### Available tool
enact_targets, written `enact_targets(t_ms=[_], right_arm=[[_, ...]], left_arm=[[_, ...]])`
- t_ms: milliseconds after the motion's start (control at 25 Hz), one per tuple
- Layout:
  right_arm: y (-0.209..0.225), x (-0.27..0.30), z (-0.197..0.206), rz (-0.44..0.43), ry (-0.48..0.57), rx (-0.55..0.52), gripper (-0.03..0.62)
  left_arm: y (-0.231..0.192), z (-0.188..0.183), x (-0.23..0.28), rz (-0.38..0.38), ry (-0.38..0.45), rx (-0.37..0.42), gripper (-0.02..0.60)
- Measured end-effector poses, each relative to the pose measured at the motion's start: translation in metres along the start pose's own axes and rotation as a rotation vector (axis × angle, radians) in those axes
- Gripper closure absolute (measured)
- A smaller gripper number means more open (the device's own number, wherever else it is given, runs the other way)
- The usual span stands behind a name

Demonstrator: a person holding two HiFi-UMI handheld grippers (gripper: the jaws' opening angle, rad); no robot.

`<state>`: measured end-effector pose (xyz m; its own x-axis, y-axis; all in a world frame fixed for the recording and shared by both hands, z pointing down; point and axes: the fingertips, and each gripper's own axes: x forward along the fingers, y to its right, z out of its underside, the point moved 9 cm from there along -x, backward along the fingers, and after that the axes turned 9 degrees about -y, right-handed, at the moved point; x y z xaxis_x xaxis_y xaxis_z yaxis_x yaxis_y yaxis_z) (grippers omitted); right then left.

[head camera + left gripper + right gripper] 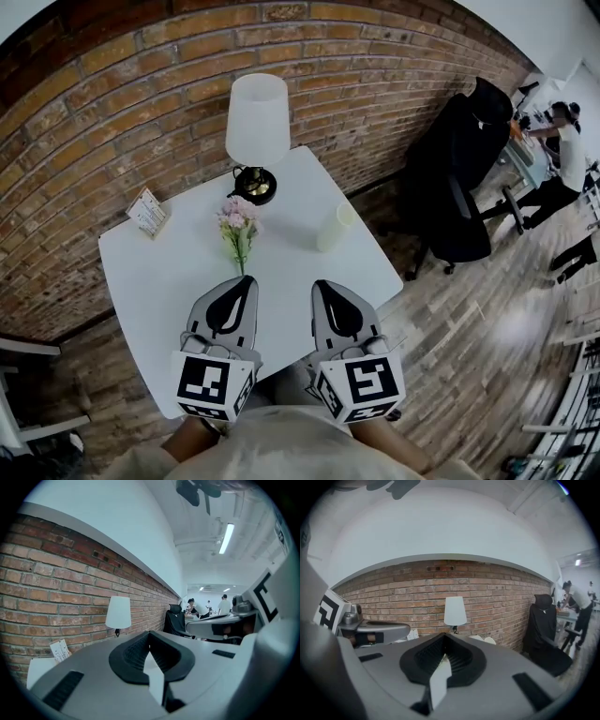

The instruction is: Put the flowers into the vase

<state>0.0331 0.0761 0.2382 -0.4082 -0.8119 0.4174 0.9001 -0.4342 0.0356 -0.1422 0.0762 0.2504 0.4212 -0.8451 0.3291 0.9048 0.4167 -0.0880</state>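
Looking down from the head view: small white table [150, 309] pushed up against a brick wall [103, 112]. The flowers [238, 223] are lying flat pretty much dead centre on the table, pink blooms pointing toward 12 o'clock and green stems trailing back toward 6. The vase [335, 228], a pale whitish cylinder, stands upright at about 3 o'clock from the flowers, near them but not touching. So the flowers aren't in it.

The lamp [257, 120] with a white shade is at 12 o'clock, just beyond the blooms, and a little card [148, 212] stands at roughly 10 o'clock by the table edge.

Both grippers sit side by side at 6 o'clock. The left gripper [245, 280] has its jaws clenched together with nothing in them, the tip just short of the stem ends. The right gripper [324, 284] is the same deal, jaws pressed together and empty. A black office chair [459, 178] is off at 3 o'clock on the wood floor.
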Motion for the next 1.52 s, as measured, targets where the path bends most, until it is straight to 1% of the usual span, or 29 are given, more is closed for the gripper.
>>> enact_targets(t_ms=[120,240,360,480,640,880,1160,1320,1400,1520], right_arm=[[0.004,0.008,0.002,-0.003,-0.011,0.005,0.589],[0.01,0.017,0.001,-0.017,0.004,0.004,0.589],[0.015,0.027,0.002,-0.04,0.026,0.003,0.589],[0.018,0.039,0.004,-0.079,0.042,0.005,0.589],[0.023,0.051,0.009,-0.106,0.051,-0.021,0.589],[0.028,0.074,0.022,-0.144,0.01,-0.035,0.589],[0.021,0.099,0.028,-0.204,-0.019,-0.056,0.589],[0.013,0.116,0.031,-0.256,-0.058,-0.048,0.58],[0.009,0.123,0.033,-0.267,-0.079,-0.049,0.556],[0.003,0.134,0.038,-0.273,-0.111,-0.048,0.547]], left_arm=[[-0.003,0.002,0.007,-0.014,0.0,-0.003,0.574],[-0.008,0.004,0.016,-0.034,-0.006,-0.008,0.574],[-0.009,0.007,0.024,-0.048,-0.01,-0.009,0.574],[-0.01,0.011,0.031,-0.067,0.005,-0.008,0.574],[-0.013,0.019,0.038,-0.089,0.0,-0.018,0.574],[-0.022,0.031,0.045,-0.133,-0.016,-0.027,0.574],[-0.033,0.039,0.047,-0.167,-0.04,-0.054,0.574],[-0.041,0.042,0.047,-0.184,-0.047,-0.071,0.574],[-0.045,0.043,0.046,-0.191,-0.046,-0.076,0.574],[-0.052,0.044,0.045,-0.199,-0.05,-0.079,0.574]])
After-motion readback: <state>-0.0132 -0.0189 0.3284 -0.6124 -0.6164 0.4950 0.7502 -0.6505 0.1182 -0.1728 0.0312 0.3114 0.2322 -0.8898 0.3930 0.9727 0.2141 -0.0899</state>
